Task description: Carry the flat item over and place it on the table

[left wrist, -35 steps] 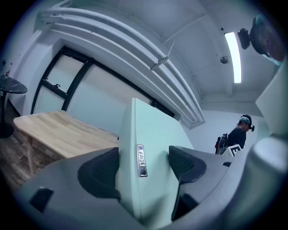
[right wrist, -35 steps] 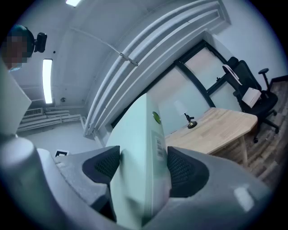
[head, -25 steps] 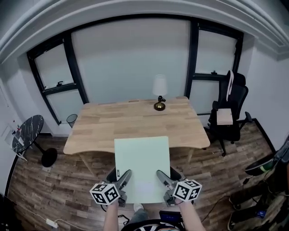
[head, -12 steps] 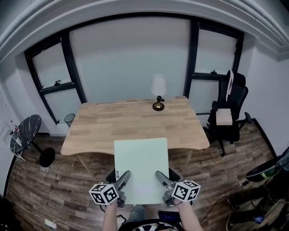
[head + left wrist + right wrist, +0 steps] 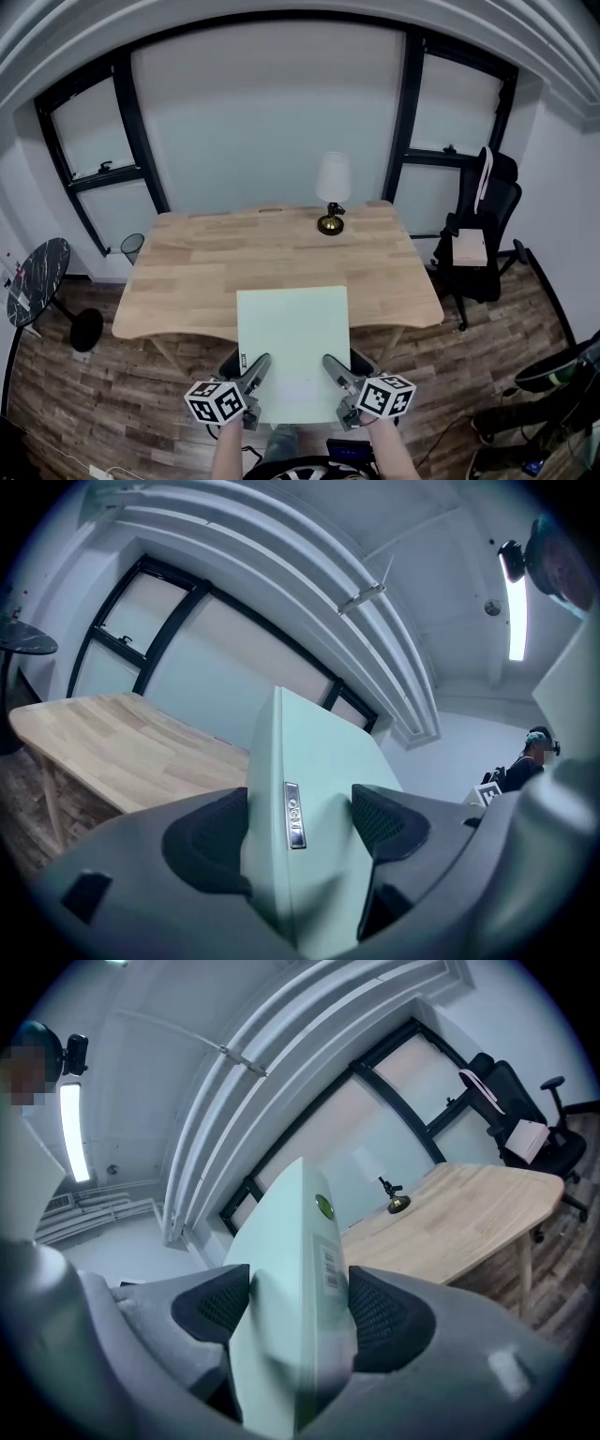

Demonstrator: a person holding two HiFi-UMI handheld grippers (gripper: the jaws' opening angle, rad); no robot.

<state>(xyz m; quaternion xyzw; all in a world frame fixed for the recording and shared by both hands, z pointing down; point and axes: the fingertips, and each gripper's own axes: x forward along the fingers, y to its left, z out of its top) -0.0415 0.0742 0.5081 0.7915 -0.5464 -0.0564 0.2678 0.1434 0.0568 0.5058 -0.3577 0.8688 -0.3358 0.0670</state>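
A light wooden table (image 5: 234, 272) with rounded corners stands on a dark plank floor (image 5: 94, 412). A small table lamp (image 5: 331, 193), white shade over a brass base, stands upright on the table, close to the table's far edge and right of its middle.

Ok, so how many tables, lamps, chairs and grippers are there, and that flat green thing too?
tables: 2, the wooden table and the small round table
lamp: 1
chair: 1
grippers: 2, the left gripper and the right gripper
flat item: 1
Total: 7
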